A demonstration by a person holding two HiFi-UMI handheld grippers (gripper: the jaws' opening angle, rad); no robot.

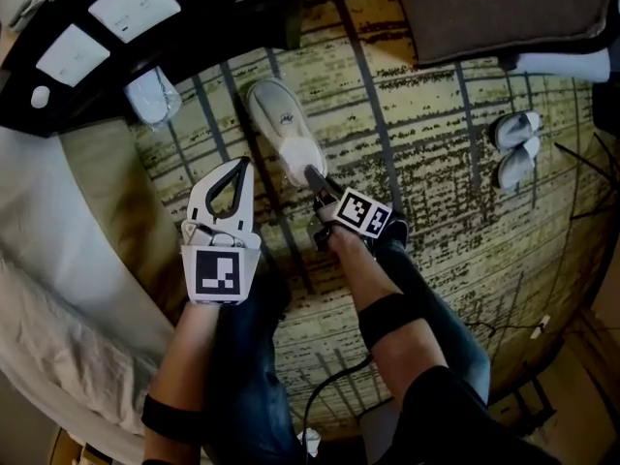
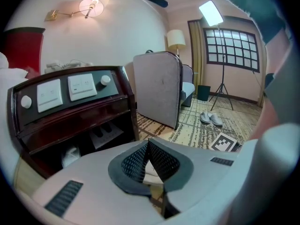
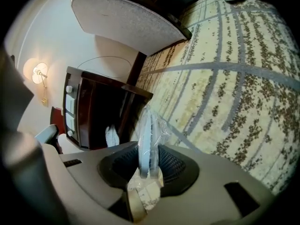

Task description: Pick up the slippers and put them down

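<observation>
**Plastic-wrapped slippers are riding in a short pinch**

The right gripper (image 1: 313,175) is clamping its jaws on a plastic-wrapped pair of white slippers (image 1: 282,124). The pack is stretching away from the tips over the patterned carpet (image 1: 436,211). In the right gripper view it is standing edge-on between the mesh pads, with only its near end sitting in the bite. I cannot tell whether the far end is touching the carpet. The left gripper (image 1: 242,166) is hovering just beside the right one, with its jaws pressed fully together and nothing between them.

Ahead of the left gripper, on its outer side, the dark bedside console (image 1: 97,27) is sheltering a second wrapped pack (image 1: 152,95) on its lower shelf. Well off to the right gripper's outer side, a loose pair of slippers (image 1: 516,148) is lying on the carpet.

The weak point, as I am judging it, is the hold itself.
- **Slipping:** the film is looking slick and the bite short, so the long free length may be levering against the pads and working the pack loose.
- **Tearing:** if the pads are catching mostly wrapper and not the soles, the film could stretch or tear.
- **Dropping:** letting go before the carpet is bearing the pack would let it fall and flop over.
- **Knocking:** the idle left gripper is sitting close enough to knock the pack sideways.
</observation>
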